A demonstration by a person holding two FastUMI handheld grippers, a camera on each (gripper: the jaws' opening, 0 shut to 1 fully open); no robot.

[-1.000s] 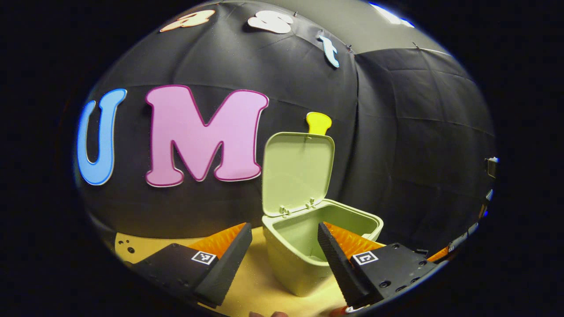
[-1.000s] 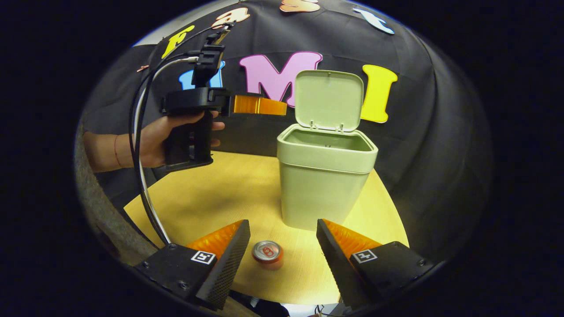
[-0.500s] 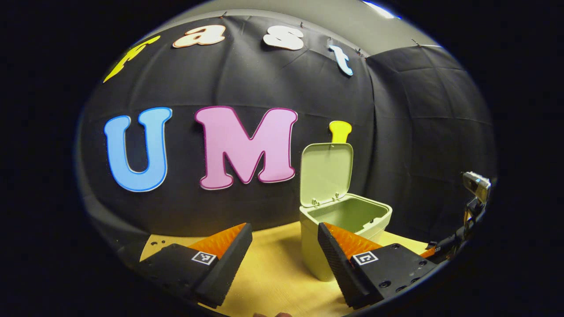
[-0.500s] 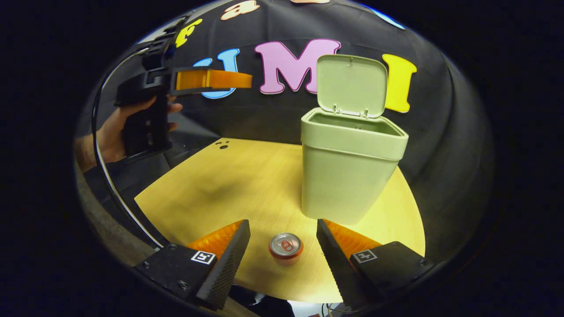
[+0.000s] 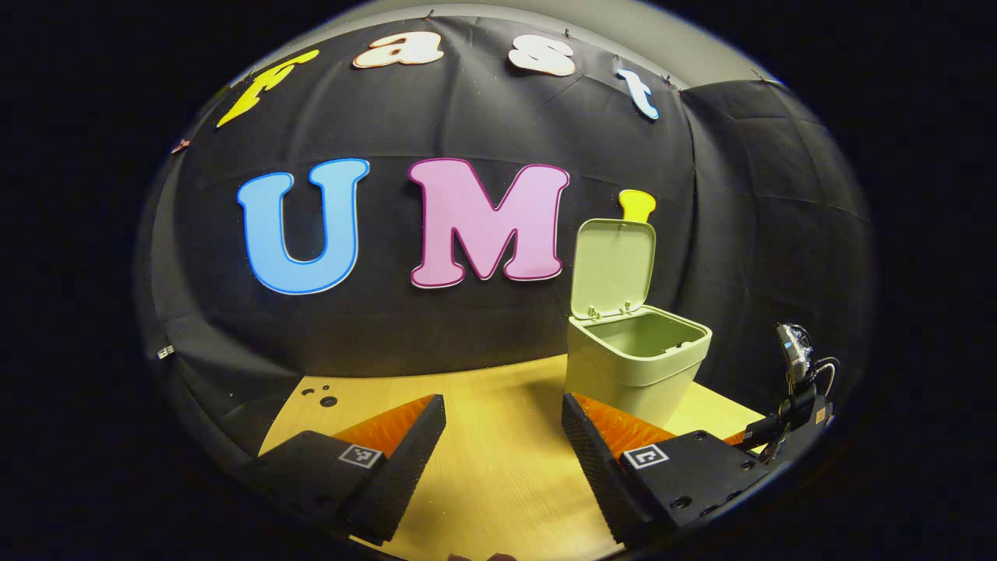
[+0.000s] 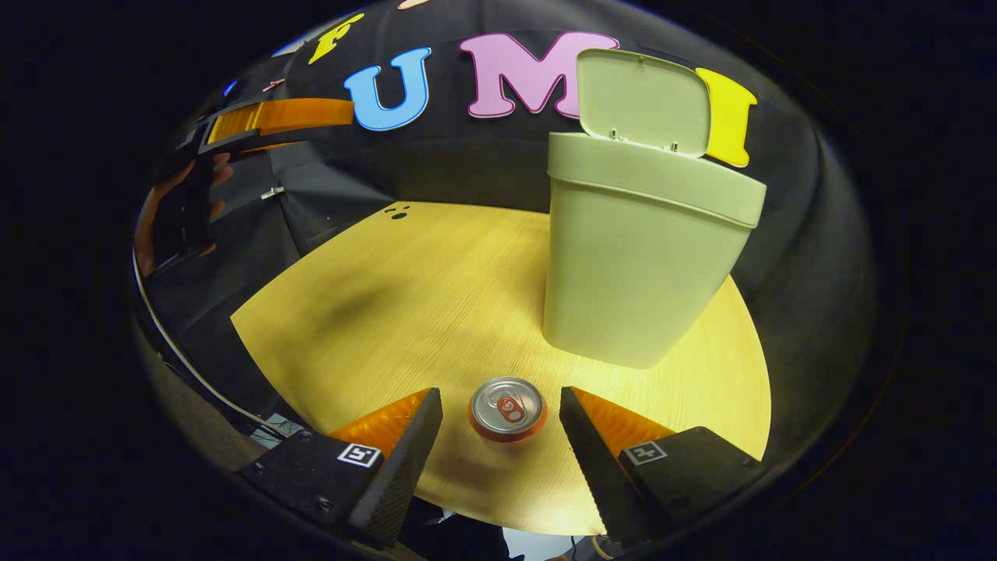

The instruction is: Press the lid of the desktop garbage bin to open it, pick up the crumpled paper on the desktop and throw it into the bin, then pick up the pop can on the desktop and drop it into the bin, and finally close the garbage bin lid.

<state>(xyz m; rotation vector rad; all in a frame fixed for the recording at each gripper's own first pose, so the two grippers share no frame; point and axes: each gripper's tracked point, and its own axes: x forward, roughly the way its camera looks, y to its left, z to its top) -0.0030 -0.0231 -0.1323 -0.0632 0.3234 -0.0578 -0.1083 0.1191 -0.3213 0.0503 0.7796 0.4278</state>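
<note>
The pale green bin stands on the wooden table with its lid raised upright. An upright pop can with a silver top stands in front of the bin. My right gripper is open and hangs just above the can, which shows between its fingertips. In the left gripper view the bin is off to the right with its lid up. My left gripper is open and holds nothing, back from the bin. The left gripper, held by a hand, also shows far left in the right gripper view.
The round wooden table has free room left of the bin. Small holes mark its far edge. The black cloth wall rises close behind the bin. The right gripper shows at the far right edge of the left gripper view.
My left gripper has pulled back and left, away from the bin. My right gripper has come down and forward toward the can, which now sits between its fingertips.
</note>
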